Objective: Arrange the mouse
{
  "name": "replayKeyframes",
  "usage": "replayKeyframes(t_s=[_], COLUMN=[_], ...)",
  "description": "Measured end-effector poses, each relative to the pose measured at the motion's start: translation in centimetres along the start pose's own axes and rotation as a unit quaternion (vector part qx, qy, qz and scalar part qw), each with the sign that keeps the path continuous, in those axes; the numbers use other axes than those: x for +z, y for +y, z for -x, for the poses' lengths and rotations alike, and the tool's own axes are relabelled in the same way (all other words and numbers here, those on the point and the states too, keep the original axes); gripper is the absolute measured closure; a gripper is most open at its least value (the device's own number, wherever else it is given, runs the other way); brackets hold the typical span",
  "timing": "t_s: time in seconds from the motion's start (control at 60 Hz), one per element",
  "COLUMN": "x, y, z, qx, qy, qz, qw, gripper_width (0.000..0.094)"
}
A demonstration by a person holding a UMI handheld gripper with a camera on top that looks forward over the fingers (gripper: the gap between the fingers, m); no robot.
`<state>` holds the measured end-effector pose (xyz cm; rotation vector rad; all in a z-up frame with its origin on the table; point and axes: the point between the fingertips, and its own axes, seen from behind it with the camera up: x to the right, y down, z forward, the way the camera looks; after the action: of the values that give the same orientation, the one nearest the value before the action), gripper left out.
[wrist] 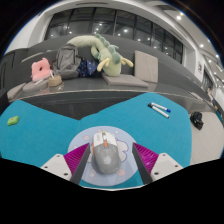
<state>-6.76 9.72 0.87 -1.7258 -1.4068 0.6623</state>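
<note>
Left to right. Small green object [13, 120] on the teal mat [60, 125] covering the tabletop [150, 92]. Beyond it, a pink item [41, 68] and a dark bag [68, 60]. Centre: grey mouse [107, 152] on a round pale pad [107, 172], standing between the tongs [110, 157], magenta pads [79, 153] close at both sides; cannot tell whether they press on it. Green plush toy [103, 50] far behind. Blue-white marker [159, 108] on the mat to the right; small dark object [197, 119] further right.
</note>
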Motion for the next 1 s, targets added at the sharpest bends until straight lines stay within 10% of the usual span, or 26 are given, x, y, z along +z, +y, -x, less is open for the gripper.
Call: replayKeyframes(t_s=[0.383,1.0], x=[-23.5,-30.1], y=[3.9,7.8], z=[2.3,3.0], qx=[0.015,-0.005], qy=[-0.046,-0.035], qz=[-0.038,-0.048], qw=[0.998,0.998], gripper_width=[0.0082,0.0082])
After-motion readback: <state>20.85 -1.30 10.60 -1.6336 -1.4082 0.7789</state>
